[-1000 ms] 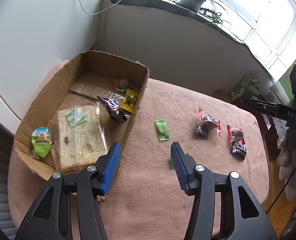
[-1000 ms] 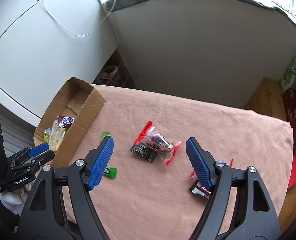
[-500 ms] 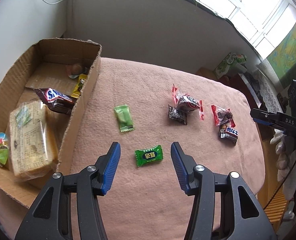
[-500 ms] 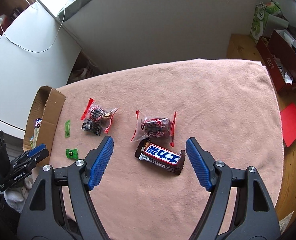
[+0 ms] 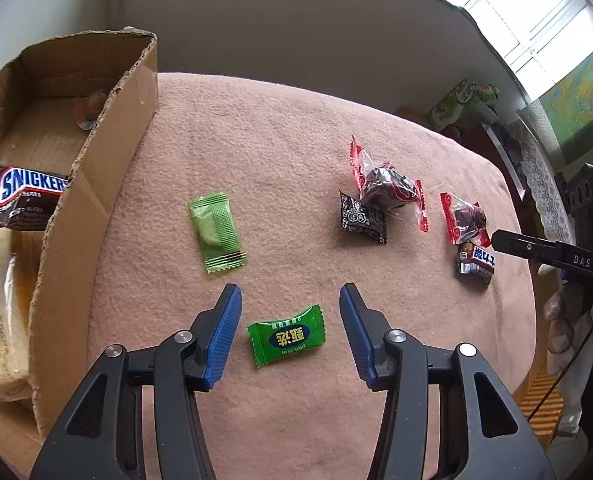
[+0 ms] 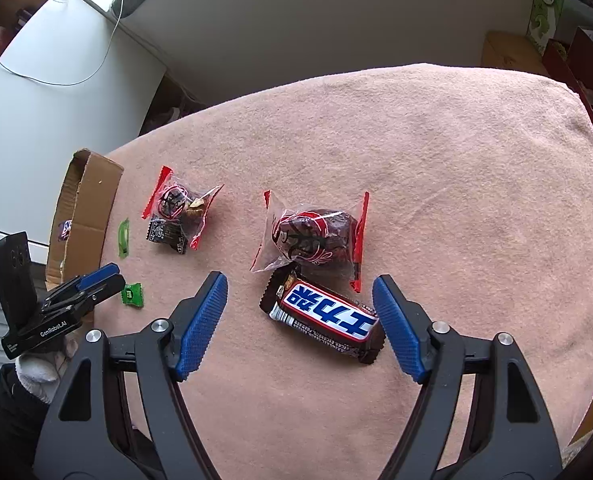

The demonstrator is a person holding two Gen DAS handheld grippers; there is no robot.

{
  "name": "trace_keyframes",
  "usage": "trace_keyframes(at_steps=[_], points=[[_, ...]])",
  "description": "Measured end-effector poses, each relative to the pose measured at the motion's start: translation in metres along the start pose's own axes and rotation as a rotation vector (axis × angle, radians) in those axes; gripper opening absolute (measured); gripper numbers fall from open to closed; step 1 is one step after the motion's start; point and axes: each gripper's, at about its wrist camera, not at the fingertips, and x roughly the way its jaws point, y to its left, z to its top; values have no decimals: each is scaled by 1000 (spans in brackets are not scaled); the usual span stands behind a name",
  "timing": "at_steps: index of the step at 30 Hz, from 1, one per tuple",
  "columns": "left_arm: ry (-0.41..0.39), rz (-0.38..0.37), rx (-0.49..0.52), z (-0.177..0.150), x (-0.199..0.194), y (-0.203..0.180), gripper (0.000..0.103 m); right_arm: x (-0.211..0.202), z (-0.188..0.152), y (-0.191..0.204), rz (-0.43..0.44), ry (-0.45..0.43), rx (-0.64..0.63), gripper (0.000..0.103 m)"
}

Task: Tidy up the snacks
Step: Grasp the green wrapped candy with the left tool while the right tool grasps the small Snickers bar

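Note:
My left gripper point(image 5: 290, 300) is open, its blue fingers either side of a dark green candy point(image 5: 285, 335) lying on the pink cloth. A light green packet point(image 5: 216, 232) lies just beyond it. My right gripper point(image 6: 300, 288) is open around a brown Snickers bar point(image 6: 322, 317); a clear red-edged date packet point(image 6: 312, 236) touches the bar's far side. A second date packet point(image 6: 178, 202) and a small black packet point(image 6: 167, 235) lie further left. The cardboard box point(image 5: 80, 184) at the left holds a Snickers bar point(image 5: 22, 196) and other snacks.
The pink cloth point(image 6: 436, 168) covers the table, whose far edge meets a grey wall. The right gripper shows in the left wrist view point(image 5: 552, 252), and the left one in the right wrist view point(image 6: 76, 292). Green cartons point(image 5: 464, 104) stand past the table's right end.
Both grippers have come down closer to the cloth. The left moved from the box to over the dark green candy. The right moved right, from the left date packet to the Snickers bar.

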Motion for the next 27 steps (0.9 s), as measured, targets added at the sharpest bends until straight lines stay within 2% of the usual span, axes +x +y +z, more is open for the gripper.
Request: trace_keyframes(at_steps=[3, 10, 15, 18, 23, 27], points=[[43, -25, 7, -2, 8, 2, 48, 6, 0, 0, -1, 14, -8, 78], [69, -27, 70, -12, 1, -4, 48, 13, -5, 8, 12, 42, -31, 78], [69, 48, 151, -24, 1, -15, 42, 15, -13, 18, -3, 58, -73, 78], [62, 104, 175, -26, 3, -18, 33, 17, -16, 23, -37, 65, -107, 78], [51, 138, 199, -29, 3, -21, 26, 25, -20, 35, -115, 81, -197, 77], [47, 148, 211, -31, 0, -18, 24, 35, -18, 42, -168, 116, -245, 67]])
